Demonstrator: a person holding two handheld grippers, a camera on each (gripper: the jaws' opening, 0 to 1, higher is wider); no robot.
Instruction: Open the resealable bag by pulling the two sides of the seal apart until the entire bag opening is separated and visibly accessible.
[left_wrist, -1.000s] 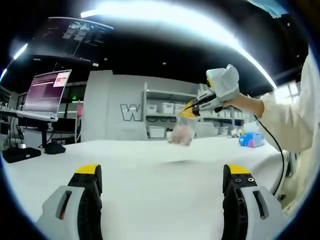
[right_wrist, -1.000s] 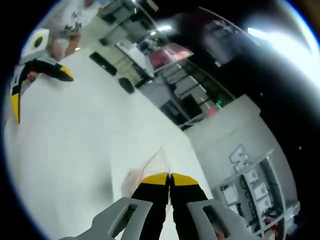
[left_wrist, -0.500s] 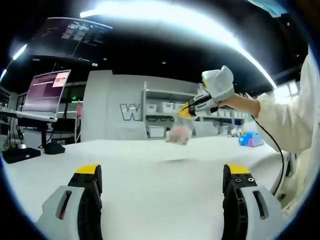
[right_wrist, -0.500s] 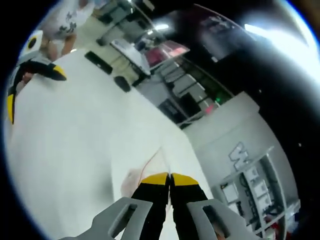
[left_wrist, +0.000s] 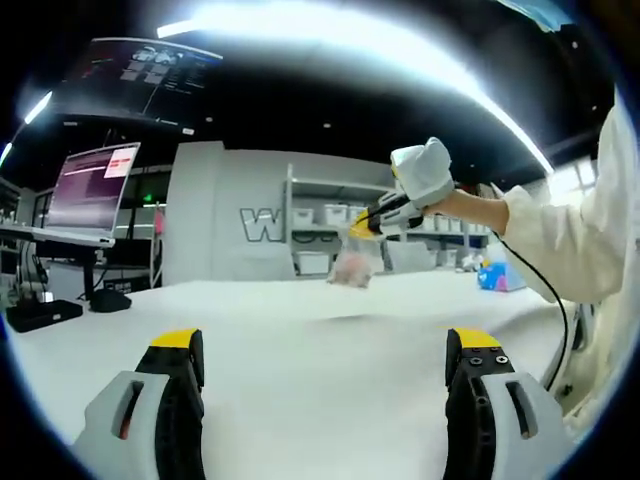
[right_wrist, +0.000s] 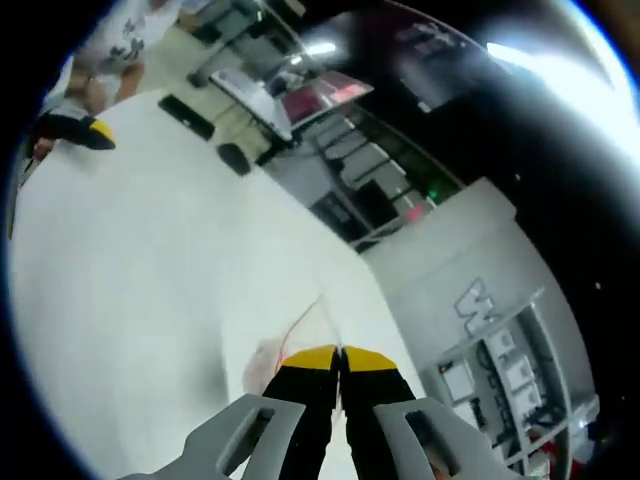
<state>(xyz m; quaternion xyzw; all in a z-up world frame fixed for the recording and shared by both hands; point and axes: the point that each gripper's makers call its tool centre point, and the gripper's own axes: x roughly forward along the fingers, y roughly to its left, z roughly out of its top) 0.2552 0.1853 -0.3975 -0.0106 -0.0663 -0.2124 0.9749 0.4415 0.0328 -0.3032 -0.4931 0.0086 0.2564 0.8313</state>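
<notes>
the resealable bag (left_wrist: 352, 268) hangs above the white table (left_wrist: 320, 340), well ahead of the left gripper (left_wrist: 320, 362), whose jaws stand wide apart with nothing between them. the bag is clear, small and blurred, with pinkish contents low inside. the right gripper (left_wrist: 366, 226) holds it pinched at its top edge. in the right gripper view, the right gripper (right_wrist: 339, 352) has its yellow tips pressed together on the bag (right_wrist: 290, 345), a thin red seal line running up from them.
</notes>
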